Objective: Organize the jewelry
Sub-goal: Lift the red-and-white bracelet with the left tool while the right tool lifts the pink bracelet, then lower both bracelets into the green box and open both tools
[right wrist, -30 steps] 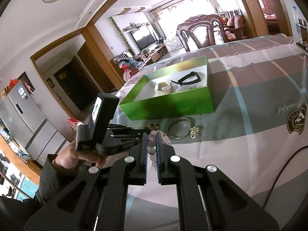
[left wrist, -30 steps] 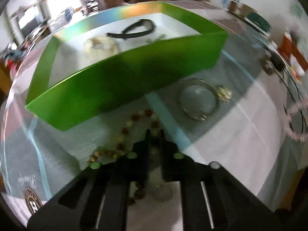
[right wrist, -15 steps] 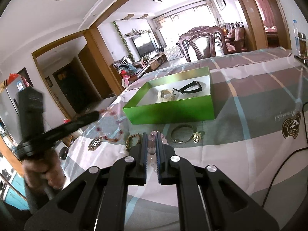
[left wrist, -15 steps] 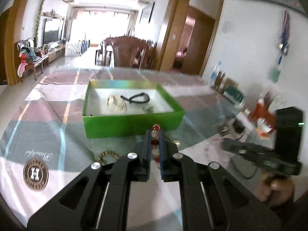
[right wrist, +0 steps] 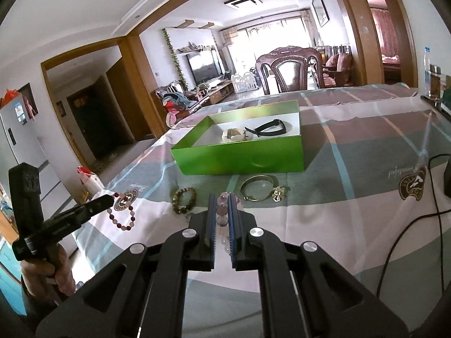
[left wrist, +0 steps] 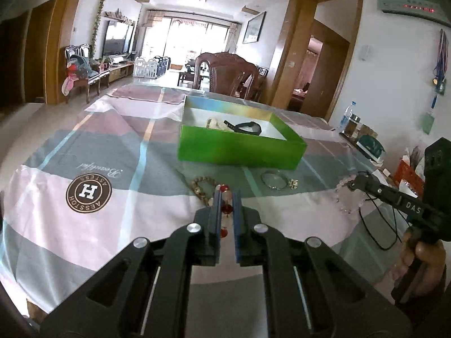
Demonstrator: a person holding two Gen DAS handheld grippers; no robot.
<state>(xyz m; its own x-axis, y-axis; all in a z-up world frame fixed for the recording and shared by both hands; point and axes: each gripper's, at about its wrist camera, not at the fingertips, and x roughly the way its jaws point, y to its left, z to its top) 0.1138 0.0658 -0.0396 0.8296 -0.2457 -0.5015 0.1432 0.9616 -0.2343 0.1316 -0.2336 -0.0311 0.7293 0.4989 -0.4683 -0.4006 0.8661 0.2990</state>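
My left gripper (left wrist: 226, 193) is shut on a red and white bead bracelet (left wrist: 227, 208), held above the tablecloth; the bracelet also shows hanging in the right wrist view (right wrist: 121, 211). My right gripper (right wrist: 222, 196) is shut on a pale pink bead bracelet (right wrist: 221, 211), which also shows in the left wrist view (left wrist: 348, 197). A green box (left wrist: 239, 149) stands farther back, holding a black band (left wrist: 248, 126) and a cream piece (left wrist: 215, 124). A brown bead bracelet (right wrist: 184, 200) and a gold bangle (right wrist: 258, 188) with a charm lie in front of the box.
The table wears a pink, grey and white checked cloth (left wrist: 84, 146) with round logos. A black cable (right wrist: 422, 225) lies at the right. Bottles and boxes (left wrist: 363, 135) stand at the far right edge. A wooden chair (left wrist: 228, 73) stands behind the table.
My left gripper has lifted the red and white bracelet off the cloth and pulled back from the box. My right gripper has stayed shut on the pink bracelet, hardly moving.
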